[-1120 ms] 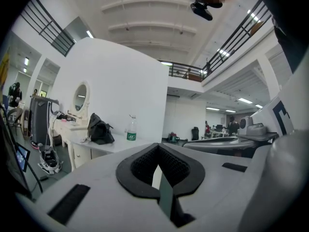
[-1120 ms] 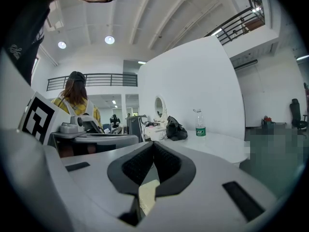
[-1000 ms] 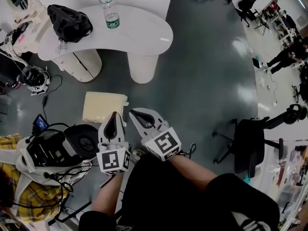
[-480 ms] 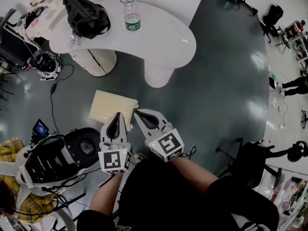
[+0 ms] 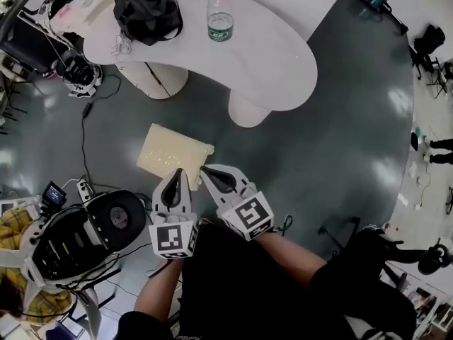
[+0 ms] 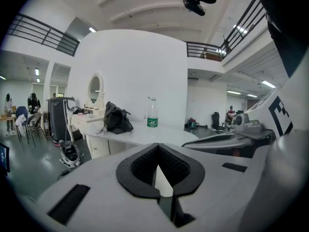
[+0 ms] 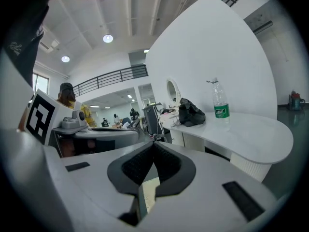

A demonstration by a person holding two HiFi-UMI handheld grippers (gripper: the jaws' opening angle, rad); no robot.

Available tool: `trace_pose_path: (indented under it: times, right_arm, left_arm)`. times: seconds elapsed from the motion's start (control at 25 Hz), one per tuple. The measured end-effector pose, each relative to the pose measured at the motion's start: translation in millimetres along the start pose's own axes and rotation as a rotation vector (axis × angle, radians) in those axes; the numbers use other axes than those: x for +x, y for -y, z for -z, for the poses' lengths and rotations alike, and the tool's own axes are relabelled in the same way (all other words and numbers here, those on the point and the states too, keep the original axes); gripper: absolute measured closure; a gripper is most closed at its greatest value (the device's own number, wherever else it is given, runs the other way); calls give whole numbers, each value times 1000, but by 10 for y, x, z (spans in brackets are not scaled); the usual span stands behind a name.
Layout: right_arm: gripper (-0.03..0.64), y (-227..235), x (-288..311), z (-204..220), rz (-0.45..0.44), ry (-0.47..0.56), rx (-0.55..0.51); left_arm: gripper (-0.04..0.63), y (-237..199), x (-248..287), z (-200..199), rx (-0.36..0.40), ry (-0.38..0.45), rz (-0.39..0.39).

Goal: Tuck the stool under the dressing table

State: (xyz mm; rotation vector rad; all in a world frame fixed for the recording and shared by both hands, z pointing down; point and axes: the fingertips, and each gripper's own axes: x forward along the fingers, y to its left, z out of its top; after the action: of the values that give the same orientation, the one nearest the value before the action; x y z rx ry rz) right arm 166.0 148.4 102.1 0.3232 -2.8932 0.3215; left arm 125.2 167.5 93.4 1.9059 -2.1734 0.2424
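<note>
**Stool push: approach, tongs shut**

Left tongs (image 5: 177, 171) and right tongs (image 5: 204, 169) are both closed with nothing in them. Each gripper view shows the pads met at the tip, left (image 6: 158, 149) and right (image 7: 153, 146), with only a pale strip of the stool showing through below. In the head view both tips sit side by side at the near edge of the stool (image 5: 173, 152). We cannot tell whether they touch it.

The stool stands on the floor (image 5: 333, 140), apart from the table (image 5: 276, 59) and skewed to it. It sits short of the gap between the two legs (image 5: 248, 109).

Method note: we would push with the closed tips low on the near side. The tongs should be spread a little wider than they are now, so the stool slides without twisting. We would aim it between the legs and ease off before it knocks one. A bottle (image 5: 220, 14) and a bag (image 5: 145, 9) stand on top.

Against a second ago, the head view has swung, so the table now fills more of the top. The tongs were shut then too. The gap between stool and table looks unchanged, so we judge the push not yet begun.
</note>
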Motion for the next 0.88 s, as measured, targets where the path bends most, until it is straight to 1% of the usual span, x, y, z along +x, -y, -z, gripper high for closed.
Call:
trace_pose_path:
  times: [0.08,0.2,0.4,0.6,0.76,0.88]
  right_arm:
    - [611,-1,98,34,-21,-18,4]
    - [611,-32,257,64,-46,-44,39]
    - [611,-98,618,155,-69,-88,25]
    - [611,-74,877,281,-30,-116,62]
    - [611,73,983,469,16,-131,127]
    - [611,193,1042,660,55,-150,163]
  left_arm:
    - [592,-86,34,45,-9,-16,-13]
    - [592,-223,88,97,-20,-36,-28]
    - [592,-587,205,196,-32,-53,-34]
    - [592,-867,342,367,-34,-78,-3]
    - [592,-927,498,599,19,-136,68]
    - [592,-979,590,828,27,-182,102]
